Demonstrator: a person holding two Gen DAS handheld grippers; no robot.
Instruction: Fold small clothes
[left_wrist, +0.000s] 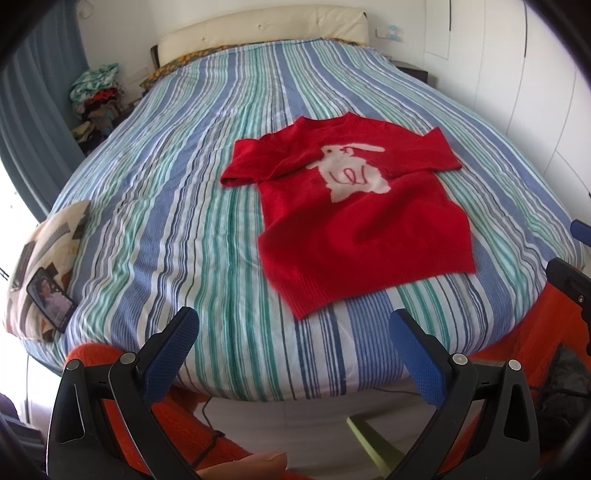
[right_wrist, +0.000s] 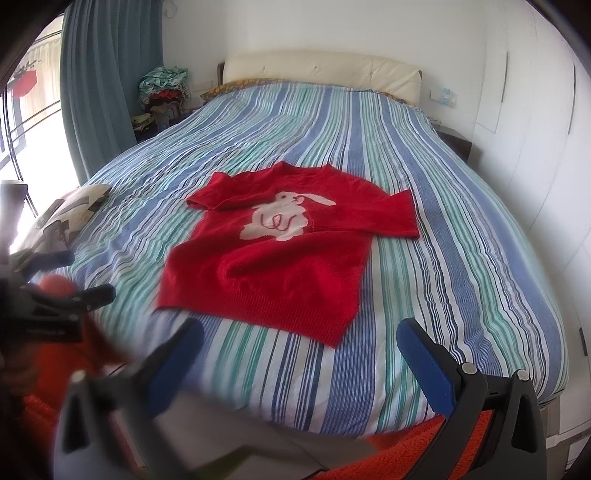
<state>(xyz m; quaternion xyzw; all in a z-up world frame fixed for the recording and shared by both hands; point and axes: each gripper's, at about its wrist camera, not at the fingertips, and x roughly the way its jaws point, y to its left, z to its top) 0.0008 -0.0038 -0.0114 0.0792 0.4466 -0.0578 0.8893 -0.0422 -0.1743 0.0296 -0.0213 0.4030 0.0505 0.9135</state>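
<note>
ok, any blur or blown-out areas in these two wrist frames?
Left wrist: mostly sharp, sweater hem slightly soft, heavy fisheye bend. Right wrist: left finger of the right gripper motion-smeared, window overexposed, sweater fairly sharp.

Red sweater (left_wrist: 354, 225) with white rabbit (left_wrist: 349, 171); blue-green-white striped bedspread (left_wrist: 192, 206)

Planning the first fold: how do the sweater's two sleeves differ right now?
The left sleeve is bunched, its cuff rolled under slightly; the right sleeve lies flatter and spreads wider. The left angles down toward the hem; the right runs straighter out. Both are short, red, unfolded on the red sweater.
</note>
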